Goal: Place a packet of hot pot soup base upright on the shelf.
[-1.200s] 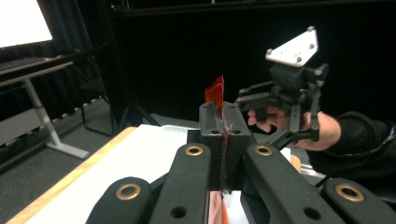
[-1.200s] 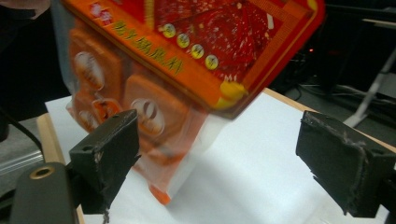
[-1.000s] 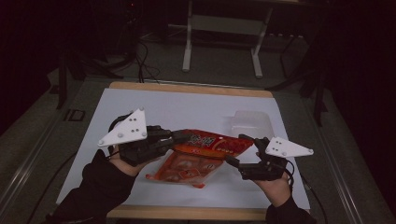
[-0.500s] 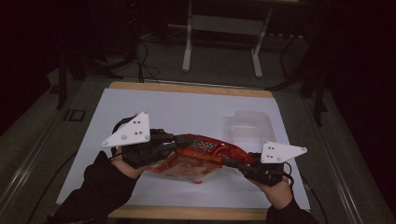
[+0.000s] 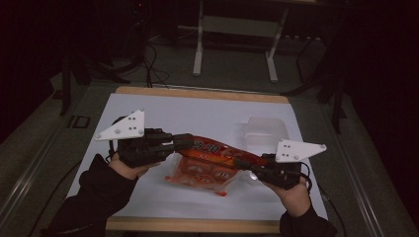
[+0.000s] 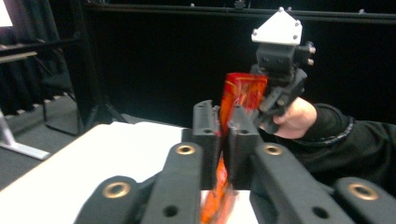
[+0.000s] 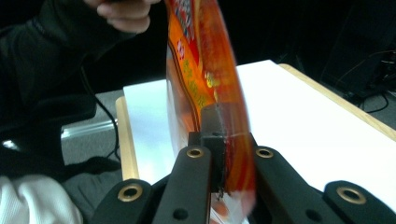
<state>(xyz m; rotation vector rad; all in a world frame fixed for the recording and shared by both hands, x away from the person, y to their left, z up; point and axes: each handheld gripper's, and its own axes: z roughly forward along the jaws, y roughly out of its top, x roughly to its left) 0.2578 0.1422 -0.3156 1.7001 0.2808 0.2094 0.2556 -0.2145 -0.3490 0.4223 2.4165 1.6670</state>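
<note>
A red-orange snack bag (image 5: 207, 165) hangs over the white table (image 5: 197, 111), stretched between both grippers. My left gripper (image 5: 185, 142) grips the bag's upper left corner. In the left gripper view its jaws (image 6: 223, 135) pinch the foil (image 6: 243, 91) and have just been opening slightly, with the bag still between them. My right gripper (image 5: 243, 163) is shut on the bag's right end. In the right gripper view (image 7: 224, 144) the foil (image 7: 201, 56) rises from between the pads. The bag's lower part sags onto the table.
A clear plastic container (image 5: 267, 131) stands on the table just behind the right gripper. The table's wooden front edge (image 5: 192, 224) lies close to both hands. A white metal stand (image 5: 232, 49) is on the floor beyond the table.
The right gripper, open beside the bag a second ago, has closed on its right end. The bag's top edge now stretches taut between the grippers. The left hand shifted slightly right.
</note>
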